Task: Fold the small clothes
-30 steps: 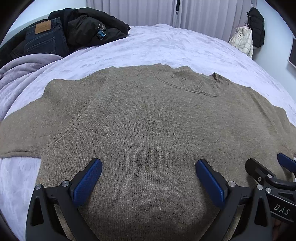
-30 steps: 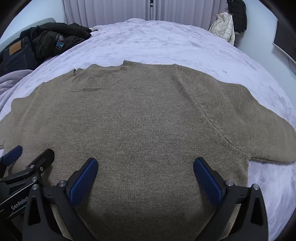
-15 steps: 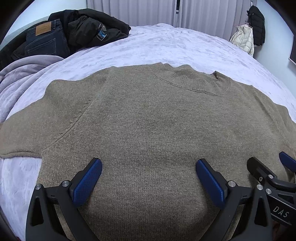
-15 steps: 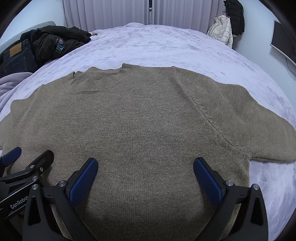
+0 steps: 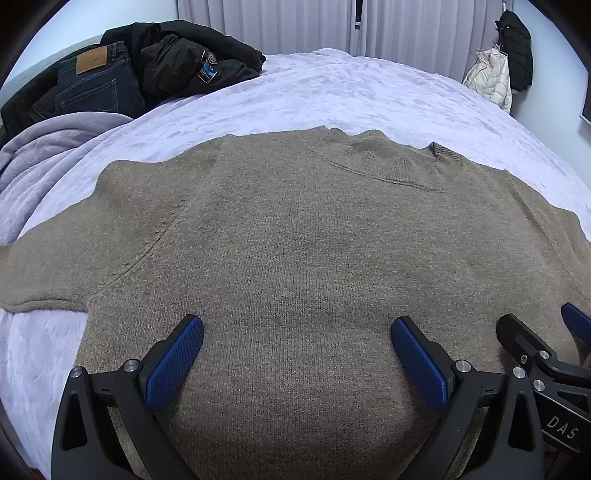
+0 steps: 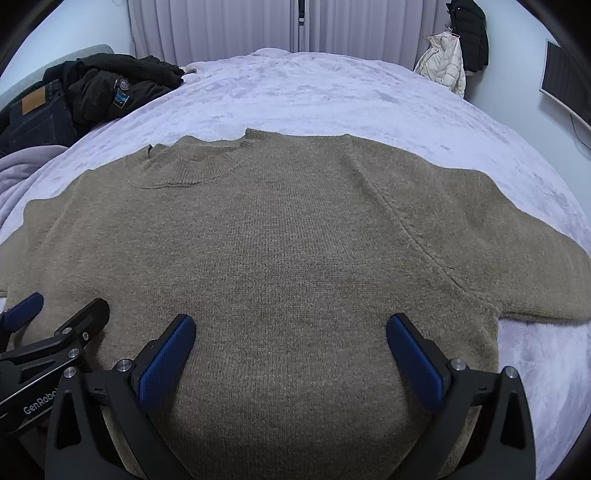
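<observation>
Left wrist view has the left gripper (image 5: 297, 354) low over the hem end of a brown knit sweater (image 5: 295, 240), its blue-padded fingers (image 5: 173, 363) spread wide with nothing between them. Just to its right hovers the right gripper (image 6: 290, 352), likewise gaping and empty, pointing toward the collar (image 6: 192, 166). The sweater lies flat, sleeves out to both sides, on a pale lilac bedspread (image 5: 369, 96). Beyond the sweater's left sleeve sit a rumpled lilac blanket (image 5: 48, 144), dark jeans (image 5: 96, 85) and a black jacket (image 5: 184, 62). Past the collar's far right, a cream puffer coat (image 6: 443, 62) hangs by curtains (image 6: 221, 29).
</observation>
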### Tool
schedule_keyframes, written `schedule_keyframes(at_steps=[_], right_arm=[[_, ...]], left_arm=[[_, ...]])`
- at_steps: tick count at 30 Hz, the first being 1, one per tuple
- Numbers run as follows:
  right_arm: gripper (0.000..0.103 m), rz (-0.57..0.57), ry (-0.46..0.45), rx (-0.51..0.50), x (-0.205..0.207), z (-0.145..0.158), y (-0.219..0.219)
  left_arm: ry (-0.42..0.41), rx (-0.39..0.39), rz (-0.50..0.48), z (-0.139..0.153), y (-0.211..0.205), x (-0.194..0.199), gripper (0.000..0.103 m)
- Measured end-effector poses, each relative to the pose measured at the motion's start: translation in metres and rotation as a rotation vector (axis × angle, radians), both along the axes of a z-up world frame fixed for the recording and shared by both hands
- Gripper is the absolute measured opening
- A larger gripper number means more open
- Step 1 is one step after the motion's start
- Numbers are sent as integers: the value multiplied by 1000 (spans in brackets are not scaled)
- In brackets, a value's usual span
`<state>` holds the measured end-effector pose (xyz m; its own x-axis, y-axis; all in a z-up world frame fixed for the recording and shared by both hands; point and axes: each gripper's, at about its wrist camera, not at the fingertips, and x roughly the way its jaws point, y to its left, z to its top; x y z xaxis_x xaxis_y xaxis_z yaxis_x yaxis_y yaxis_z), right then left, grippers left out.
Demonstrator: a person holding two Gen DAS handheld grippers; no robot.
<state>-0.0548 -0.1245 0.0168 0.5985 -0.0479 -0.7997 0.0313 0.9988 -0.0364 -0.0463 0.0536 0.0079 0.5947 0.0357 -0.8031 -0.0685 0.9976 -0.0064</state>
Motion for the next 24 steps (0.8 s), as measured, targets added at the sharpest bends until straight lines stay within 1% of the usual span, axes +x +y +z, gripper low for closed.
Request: schedule_keyframes(at_steps=[19, 24], right_arm=[[103, 0, -2, 0, 0, -1, 0], [103, 21, 45, -23, 6, 2, 2]], left_arm=[[1, -2, 2, -2, -1, -1, 102], [2, -1, -2, -2, -2, -2, 102]])
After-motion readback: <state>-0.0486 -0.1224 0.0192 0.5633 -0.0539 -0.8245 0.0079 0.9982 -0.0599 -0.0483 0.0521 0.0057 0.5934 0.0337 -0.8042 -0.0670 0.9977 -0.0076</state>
